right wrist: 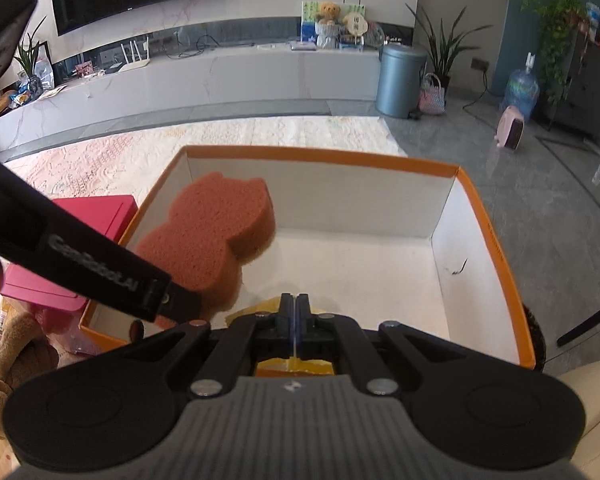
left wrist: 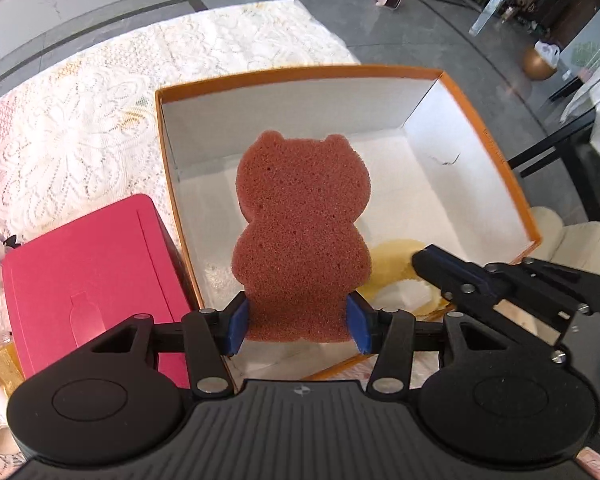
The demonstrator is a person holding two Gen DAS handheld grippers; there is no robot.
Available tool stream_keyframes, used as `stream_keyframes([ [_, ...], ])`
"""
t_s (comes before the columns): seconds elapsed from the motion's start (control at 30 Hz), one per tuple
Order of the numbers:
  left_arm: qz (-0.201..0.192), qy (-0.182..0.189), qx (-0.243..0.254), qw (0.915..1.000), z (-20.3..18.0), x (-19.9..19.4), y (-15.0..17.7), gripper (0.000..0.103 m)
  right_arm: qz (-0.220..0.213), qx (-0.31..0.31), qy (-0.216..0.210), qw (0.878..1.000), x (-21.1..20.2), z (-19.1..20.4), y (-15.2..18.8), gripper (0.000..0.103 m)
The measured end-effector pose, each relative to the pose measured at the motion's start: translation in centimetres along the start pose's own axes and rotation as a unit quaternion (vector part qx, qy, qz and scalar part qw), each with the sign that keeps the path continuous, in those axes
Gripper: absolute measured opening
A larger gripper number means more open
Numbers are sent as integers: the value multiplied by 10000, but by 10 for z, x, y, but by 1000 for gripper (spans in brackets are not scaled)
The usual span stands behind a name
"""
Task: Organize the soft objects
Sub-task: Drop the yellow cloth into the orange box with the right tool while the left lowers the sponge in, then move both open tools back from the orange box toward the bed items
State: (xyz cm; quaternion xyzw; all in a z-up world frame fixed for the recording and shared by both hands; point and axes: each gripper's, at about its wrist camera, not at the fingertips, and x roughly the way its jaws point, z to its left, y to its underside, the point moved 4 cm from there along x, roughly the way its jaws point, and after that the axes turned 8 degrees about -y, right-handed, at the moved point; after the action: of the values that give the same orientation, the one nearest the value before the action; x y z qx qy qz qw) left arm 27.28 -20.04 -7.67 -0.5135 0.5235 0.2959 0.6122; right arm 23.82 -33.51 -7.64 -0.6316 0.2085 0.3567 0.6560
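A brown bear-shaped sponge (left wrist: 300,216) stands up between the blue pads of my left gripper (left wrist: 298,328), which is shut on its lower end. It hangs over the white inside of an orange-rimmed box (left wrist: 300,72). The right wrist view shows the sponge (right wrist: 212,232) at the left side of the box (right wrist: 320,156), with the left gripper (right wrist: 180,304) coming in from the left. My right gripper (right wrist: 296,300) is shut, low over the near part of the box. A yellow-and-white soft item (left wrist: 392,256) lies under its tip (left wrist: 418,260); whether it is pinched I cannot tell.
A pink closed box (left wrist: 88,272) stands left of the orange box on a white lace cloth (left wrist: 80,120). A brown plush toy (right wrist: 12,360) lies at the near left. A cream cushion (left wrist: 572,240) is at the right, grey floor beyond.
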Motion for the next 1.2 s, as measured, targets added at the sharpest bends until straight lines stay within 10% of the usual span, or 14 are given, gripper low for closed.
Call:
stream_keyframes([
  [0.47, -122, 36, -68, 9999, -2, 2, 1, 78, 260, 177, -19, 9995, 11, -9, 5, 4],
  [0.6, -332, 241, -93, 9991, -1, -9, 1, 82, 187, 182, 43, 9996, 6, -10, 4, 43],
  [1.2, -2124, 477, -482, 9748, 33, -114, 72, 82, -765, 19, 69, 9970, -66, 45, 18, 63],
])
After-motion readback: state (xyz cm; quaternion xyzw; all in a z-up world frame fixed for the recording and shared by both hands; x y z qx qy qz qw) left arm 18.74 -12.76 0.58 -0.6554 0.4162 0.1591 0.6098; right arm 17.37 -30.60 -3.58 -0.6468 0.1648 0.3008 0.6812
